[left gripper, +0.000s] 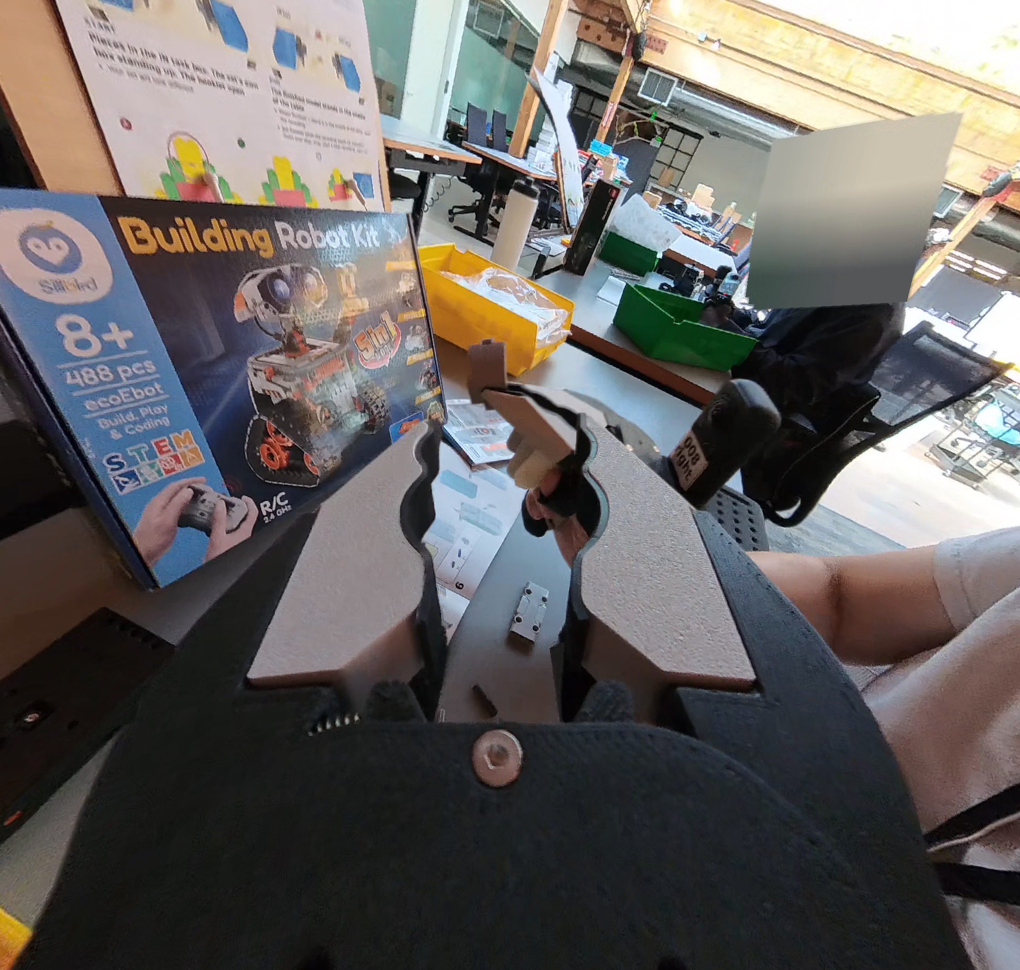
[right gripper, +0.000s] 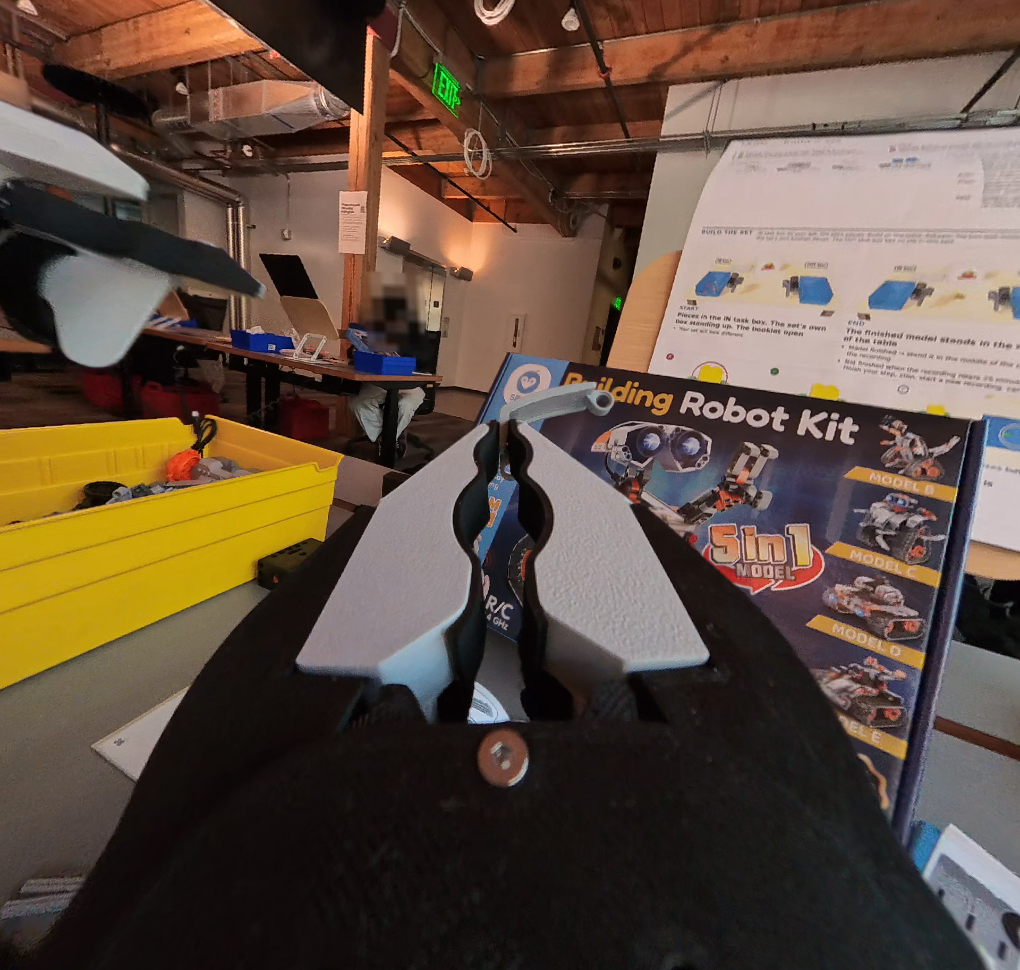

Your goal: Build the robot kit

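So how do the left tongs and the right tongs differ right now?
The left tongs stand open with nothing between their tips, while the right tongs are shut on a small grey beam piece. The left tongs point down over an instruction booklet on the table; the right tongs point at the blue kit box. Both have grey fingers on black bodies.

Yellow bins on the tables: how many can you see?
1 per view: a yellow bin behind the kit box, holding plastic bags; a yellow bin holding loose parts. Possibly the same bin.
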Tool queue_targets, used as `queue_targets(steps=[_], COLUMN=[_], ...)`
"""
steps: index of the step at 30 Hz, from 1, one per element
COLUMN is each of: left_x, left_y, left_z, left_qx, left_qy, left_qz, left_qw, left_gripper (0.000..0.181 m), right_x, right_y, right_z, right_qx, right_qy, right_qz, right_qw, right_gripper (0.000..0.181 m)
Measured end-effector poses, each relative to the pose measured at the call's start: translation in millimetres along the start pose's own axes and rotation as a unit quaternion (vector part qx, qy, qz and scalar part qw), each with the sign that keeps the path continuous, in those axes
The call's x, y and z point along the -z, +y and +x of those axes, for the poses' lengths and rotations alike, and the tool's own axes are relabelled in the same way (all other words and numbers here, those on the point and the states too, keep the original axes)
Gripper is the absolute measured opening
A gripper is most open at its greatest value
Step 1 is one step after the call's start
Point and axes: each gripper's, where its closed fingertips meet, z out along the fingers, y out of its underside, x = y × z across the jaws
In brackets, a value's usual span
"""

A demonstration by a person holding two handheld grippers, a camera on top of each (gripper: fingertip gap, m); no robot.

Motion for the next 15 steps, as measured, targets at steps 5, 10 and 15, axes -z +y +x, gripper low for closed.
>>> queue_targets(steps=[5, 10, 15], left_x=[5.5, 8.9, 7.7], left_y=[-18.6, -29.7, -35.8], left_z=[22.1, 29.1, 27.2], left_qx=[0.000, -0.012, -0.022], left_qy=[0.004, -0.032, -0.019], left_qz=[0.016, 0.013, 0.029], left_qw=[1.000, 0.999, 0.999], left_gripper=[0.047, 0.050, 0.043], right_x=[1.0, 5.8, 16.5], right_y=[17.1, 19.3, 1.5], right_z=[3.6, 13.5, 10.9], right_qx=[0.038, 0.053, 0.041], right_qy=[-0.004, -0.007, -0.021], right_qz=[-0.004, 0.000, 0.019], right_qw=[0.999, 0.999, 0.999], right_gripper=[0.000, 0.001, 0.000])
